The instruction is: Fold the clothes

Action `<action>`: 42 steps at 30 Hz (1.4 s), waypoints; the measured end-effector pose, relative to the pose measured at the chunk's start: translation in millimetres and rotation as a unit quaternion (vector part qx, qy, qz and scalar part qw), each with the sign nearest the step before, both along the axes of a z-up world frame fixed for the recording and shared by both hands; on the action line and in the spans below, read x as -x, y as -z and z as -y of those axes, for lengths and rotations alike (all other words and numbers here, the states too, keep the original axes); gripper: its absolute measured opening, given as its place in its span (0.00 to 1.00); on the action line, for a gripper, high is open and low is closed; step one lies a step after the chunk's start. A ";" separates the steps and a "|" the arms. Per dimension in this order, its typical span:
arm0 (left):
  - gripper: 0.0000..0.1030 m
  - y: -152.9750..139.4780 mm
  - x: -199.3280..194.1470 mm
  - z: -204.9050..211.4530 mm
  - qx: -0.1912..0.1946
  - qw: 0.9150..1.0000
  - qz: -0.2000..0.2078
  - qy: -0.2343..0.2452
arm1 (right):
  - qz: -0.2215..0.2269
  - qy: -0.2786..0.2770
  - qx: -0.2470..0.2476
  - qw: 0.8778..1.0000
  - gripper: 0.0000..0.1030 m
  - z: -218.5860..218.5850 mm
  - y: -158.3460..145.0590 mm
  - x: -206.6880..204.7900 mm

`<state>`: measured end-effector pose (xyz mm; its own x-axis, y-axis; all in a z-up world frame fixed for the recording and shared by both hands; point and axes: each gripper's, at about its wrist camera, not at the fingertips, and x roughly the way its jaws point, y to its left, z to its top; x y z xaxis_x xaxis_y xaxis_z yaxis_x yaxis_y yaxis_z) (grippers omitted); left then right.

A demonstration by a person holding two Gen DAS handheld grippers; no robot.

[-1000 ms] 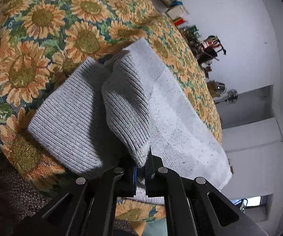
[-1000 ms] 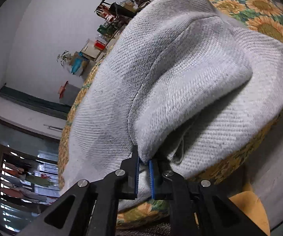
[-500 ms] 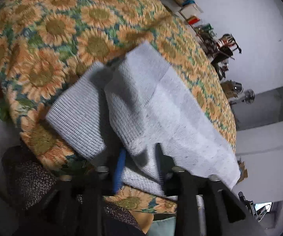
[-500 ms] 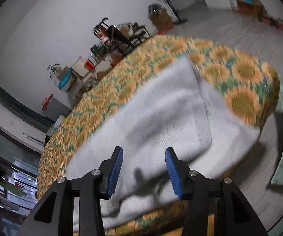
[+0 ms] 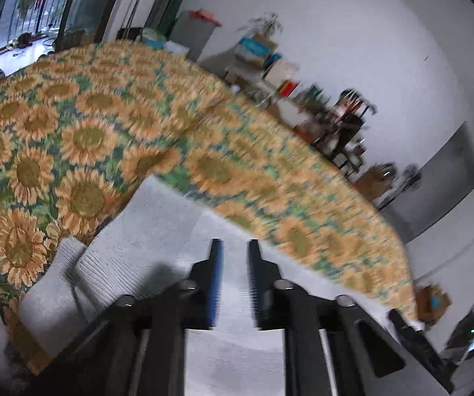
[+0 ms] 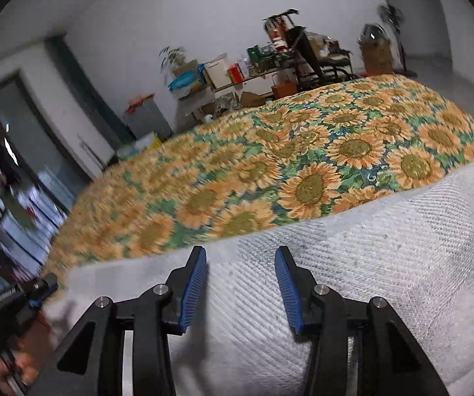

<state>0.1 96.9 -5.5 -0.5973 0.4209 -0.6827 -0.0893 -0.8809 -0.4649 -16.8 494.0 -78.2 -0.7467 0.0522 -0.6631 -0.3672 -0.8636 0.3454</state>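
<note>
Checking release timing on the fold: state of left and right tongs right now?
Left tongs: empty, closing, narrow gap above the grey garment.
Right tongs: open, closing slightly, nothing between the pads.

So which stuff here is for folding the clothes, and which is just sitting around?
For the job: the grey knitted garment on the sunflower-patterned cloth; the left tongs and right tongs.

Just lying about: cluttered shelves of boxes, standing fan, grey bin with red lid.

Motion blur smears the far sunflower cloth point(image 5: 269, 171); frame edges crop the grey garment point(image 6: 401, 264).
</note>
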 end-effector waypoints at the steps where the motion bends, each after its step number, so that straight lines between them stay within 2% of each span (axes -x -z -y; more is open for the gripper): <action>1: 0.12 11.9 2.2 1.5 0.014 1.000 0.010 -0.008 | -0.002 0.000 -0.006 1.000 0.44 -1.3 2.6 -5.2; 2: 0.12 28.3 6.6 4.7 0.037 0.999 0.030 -0.021 | -0.003 0.001 -0.015 1.000 0.44 1.8 2.5 -6.8; 3: 0.06 32.3 5.5 8.5 0.034 0.999 0.026 -0.025 | -0.003 0.002 -0.024 1.000 0.44 4.8 2.4 -8.5; 4: 0.04 36.2 4.4 12.4 0.029 0.999 0.022 -0.030 | -0.003 0.004 -0.033 0.999 0.44 8.0 2.1 -10.1; 7: 0.04 35.4 0.7 13.6 0.028 0.999 0.012 -0.032 | -0.003 0.008 -0.065 0.998 0.45 20.7 -2.1 -14.9; 10: 0.04 19.4 -6.0 -14.8 0.005 0.999 -0.017 0.036 | -0.027 0.001 -0.025 0.999 0.47 11.7 -15.7 -31.3; 12: 0.04 7.0 -15.9 -48.0 -0.009 0.995 -0.039 0.096 | -0.039 0.021 -0.011 0.999 0.47 -0.6 -25.0 -46.7; 14: 0.04 -3.6 -26.9 -86.3 -0.021 0.986 -0.057 0.153 | -0.048 0.059 -0.008 0.997 0.47 -17.6 -33.7 -64.9; 16: 0.04 -14.3 -37.9 -124.6 -0.034 0.974 -0.075 0.209 | -0.005 0.095 -0.040 0.995 0.49 -29.1 -24.2 -71.7; 17: 0.04 -15.7 -42.4 -144.9 -0.042 0.969 -0.076 0.233 | 0.022 0.095 -0.041 0.994 0.44 -33.3 -12.6 -72.2; 18: 0.04 -14.2 -46.5 -160.7 -0.041 0.965 -0.072 0.247 | 0.029 0.088 -0.039 0.995 0.44 -33.5 -5.7 -74.4; 20: 0.04 -11.0 -54.7 -192.1 -0.039 0.958 -0.066 0.277 | 0.013 0.078 -0.065 0.995 0.44 -26.4 -6.5 -82.3; 21: 0.04 -6.1 -59.9 -205.0 -0.023 0.955 -0.051 0.292 | 0.013 0.072 -0.076 0.994 0.44 -23.4 -8.1 -84.7; 22: 0.04 1.8 -62.0 -216.1 0.000 0.953 -0.036 0.301 | 0.009 0.070 -0.065 0.995 0.44 -26.1 -10.9 -87.5; 23: 0.04 8.2 -64.9 -220.8 0.020 0.954 -0.037 0.295 | 0.005 0.070 -0.054 0.996 0.44 -29.7 -14.0 -90.5; 25: 0.04 9.6 -69.5 -216.5 0.012 0.952 -0.066 0.299 | -0.017 0.094 -0.021 0.995 0.48 -50.6 -23.2 -100.7; 26: 0.04 10.0 -70.4 -212.7 0.006 0.952 -0.065 0.299 | -0.025 0.108 -0.008 0.994 0.52 -61.0 -27.0 -105.5; 27: 0.04 10.4 -71.3 -208.9 0.001 0.952 -0.064 0.300 | -0.012 0.137 -0.017 0.990 0.58 -70.9 -24.9 -107.8; 29: 0.04 9.6 -65.1 -197.6 -0.027 0.955 -0.040 0.294 | 0.017 0.192 -0.036 0.981 0.57 -90.6 -19.6 -111.8; 30: 0.04 8.9 -61.7 -192.8 -0.041 0.956 -0.028 0.288 | 0.055 0.215 -0.049 0.974 0.60 -99.8 -7.4 -109.5; 31: 0.04 9.4 -59.3 -183.9 -0.050 0.958 -0.026 0.282 | 0.084 0.219 -0.050 0.971 0.65 -105.2 5.3 -106.6; 32: 0.04 6.5 -59.8 -170.7 -0.049 0.963 -0.038 0.261 | 0.075 0.219 -0.053 0.971 0.66 -106.7 12.6 -109.2; 34: 0.04 -4.1 -63.6 -141.3 -0.010 0.974 -0.089 0.209 | 0.055 0.223 -0.071 0.971 0.66 -100.9 13.1 -111.9; 36: 0.04 -4.3 -54.5 -108.2 0.033 0.980 -0.105 0.166 | 0.048 0.234 -0.061 0.969 0.65 -98.8 9.5 -114.5; 39: 0.04 9.6 -33.5 -70.3 0.025 0.990 -0.050 0.133 | 0.033 0.233 -0.043 0.971 0.56 -86.2 -5.9 -113.0; 42: 0.04 22.0 -23.8 -32.3 0.000 0.995 0.004 0.096 | -0.003 0.153 -0.017 0.988 0.44 -51.0 -28.5 -102.6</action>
